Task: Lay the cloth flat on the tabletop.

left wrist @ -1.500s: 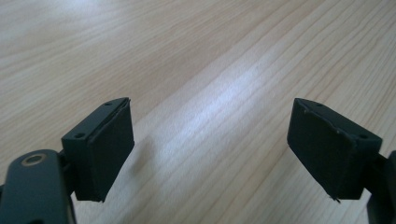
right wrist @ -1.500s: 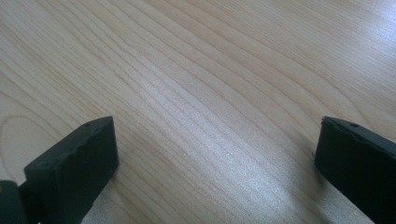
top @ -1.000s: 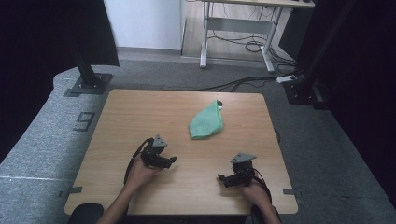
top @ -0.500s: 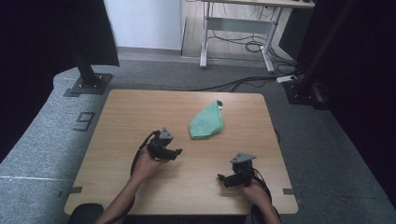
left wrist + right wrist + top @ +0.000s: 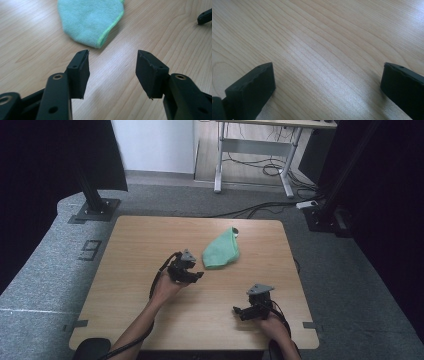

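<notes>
— Where the pale wood-grain table point(image 5: 150, 250) runs smooth, what is noted of the cloth?

— A mint-green terry cloth point(image 5: 220, 252) is seen lying folded into a rounded, tapering shape, right of centre toward the far edge. A brighter green stitched hem is made out in the left gripper view point(image 5: 110, 27).

— And the left gripper point(image 5: 196, 276)?

— It is held just near and left of the cloth, apart from it. Its blocky black jaws have just been closing, yet a gap remains, with bare wood between.

— The right gripper point(image 5: 236, 310)?

— It is kept near the table's near right edge, jaws spread wide over bare grain.
</notes>
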### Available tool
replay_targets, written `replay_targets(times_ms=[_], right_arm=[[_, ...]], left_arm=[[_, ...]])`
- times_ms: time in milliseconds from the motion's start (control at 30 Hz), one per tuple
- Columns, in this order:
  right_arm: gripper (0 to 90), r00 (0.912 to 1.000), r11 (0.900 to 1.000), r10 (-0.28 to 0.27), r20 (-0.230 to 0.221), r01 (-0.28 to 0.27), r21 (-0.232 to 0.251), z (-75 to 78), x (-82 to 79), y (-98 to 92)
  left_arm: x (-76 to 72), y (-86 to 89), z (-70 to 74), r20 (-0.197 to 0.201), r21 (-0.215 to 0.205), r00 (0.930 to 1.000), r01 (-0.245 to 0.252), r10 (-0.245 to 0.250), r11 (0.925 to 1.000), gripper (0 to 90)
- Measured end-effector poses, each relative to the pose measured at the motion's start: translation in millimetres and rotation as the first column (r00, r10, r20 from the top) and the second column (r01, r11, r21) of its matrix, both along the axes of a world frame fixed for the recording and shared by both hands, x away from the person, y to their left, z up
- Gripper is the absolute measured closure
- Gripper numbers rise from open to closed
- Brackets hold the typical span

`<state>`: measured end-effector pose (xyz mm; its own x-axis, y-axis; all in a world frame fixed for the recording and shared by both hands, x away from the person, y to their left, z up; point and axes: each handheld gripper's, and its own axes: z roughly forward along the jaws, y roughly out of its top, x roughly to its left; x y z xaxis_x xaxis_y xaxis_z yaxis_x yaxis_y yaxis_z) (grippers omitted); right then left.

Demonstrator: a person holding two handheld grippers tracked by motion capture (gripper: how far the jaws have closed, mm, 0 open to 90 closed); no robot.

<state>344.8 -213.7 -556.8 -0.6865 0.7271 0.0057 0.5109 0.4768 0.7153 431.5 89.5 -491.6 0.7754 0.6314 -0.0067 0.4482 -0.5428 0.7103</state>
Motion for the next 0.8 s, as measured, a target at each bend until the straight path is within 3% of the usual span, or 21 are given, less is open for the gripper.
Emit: replay_targets(times_ms=[267, 467, 800], right_arm=[[0.0, 1.0, 1.0, 0.0, 0.0, 0.0, 0.0, 0.0, 0.0, 0.0], [0.0, 1.0, 1.0, 0.0, -0.001, 0.0, 0.001, 0.0, 0.0, 0.0], [0.0, 1.0, 1.0, 0.0, -0.001, 0.0, 0.001, 0.0, 0.0, -0.1]], left_arm=[[14.9, -14.0, -1.5, -0.019, -0.019, 0.9994, 0.03, -0.03, 0.9994, 51.7], [25.6, -25.7, -3.6, -0.003, -0.005, 0.9989, 0.047, -0.047, 0.9989, 54.7], [45.1, -40.4, -13.0, 0.003, 0.034, 0.9999, 0.012, -0.012, 0.9994, 59.1]])
